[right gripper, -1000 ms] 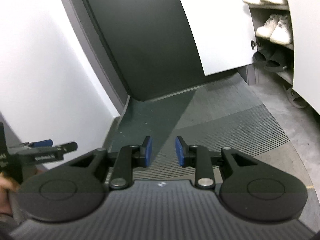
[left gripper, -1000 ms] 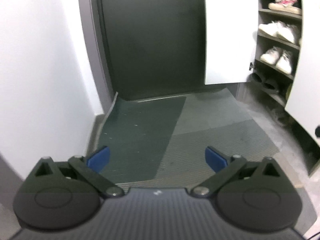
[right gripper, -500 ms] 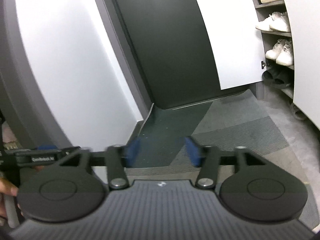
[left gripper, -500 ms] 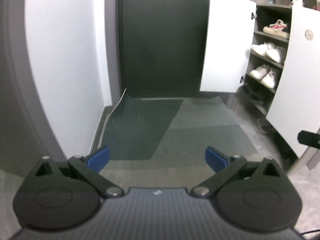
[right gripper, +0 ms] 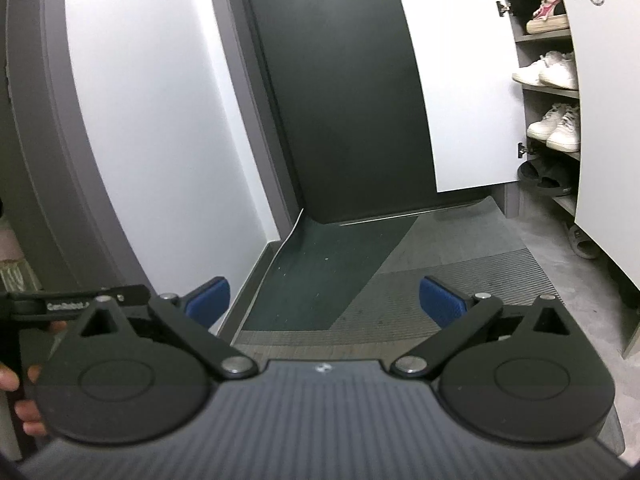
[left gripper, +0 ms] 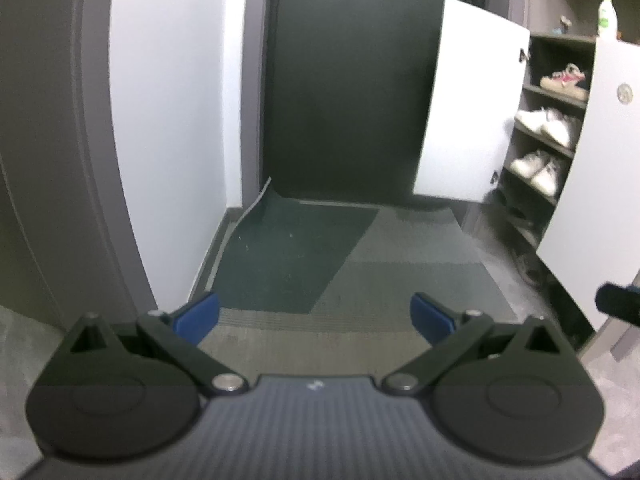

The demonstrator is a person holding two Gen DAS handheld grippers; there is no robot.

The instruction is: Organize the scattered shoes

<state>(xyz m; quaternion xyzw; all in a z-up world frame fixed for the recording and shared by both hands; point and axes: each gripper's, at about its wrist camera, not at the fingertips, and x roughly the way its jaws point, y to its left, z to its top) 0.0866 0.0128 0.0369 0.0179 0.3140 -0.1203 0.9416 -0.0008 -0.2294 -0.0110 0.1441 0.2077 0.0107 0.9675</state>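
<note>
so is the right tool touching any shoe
Apart. The right wrist view shows the open right tool empty over the grey ribbed doormat, with the white sneakers away on their shelf.

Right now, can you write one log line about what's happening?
left gripper: open, empty | right gripper: open, empty | shoe cabinet: doors open, shoes shelved | sandal: on floor

White walls (left gripper: 172,92) flank a dark door (left gripper: 348,88), grey mat (left gripper: 400,256) below.

Left wrist view: raised, back from the entry, facing the dark door (left gripper: 352,92). Right wrist view: similar heading. Shared: floor mat (left gripper: 360,248), shoe cabinet (right gripper: 548,92).
</note>
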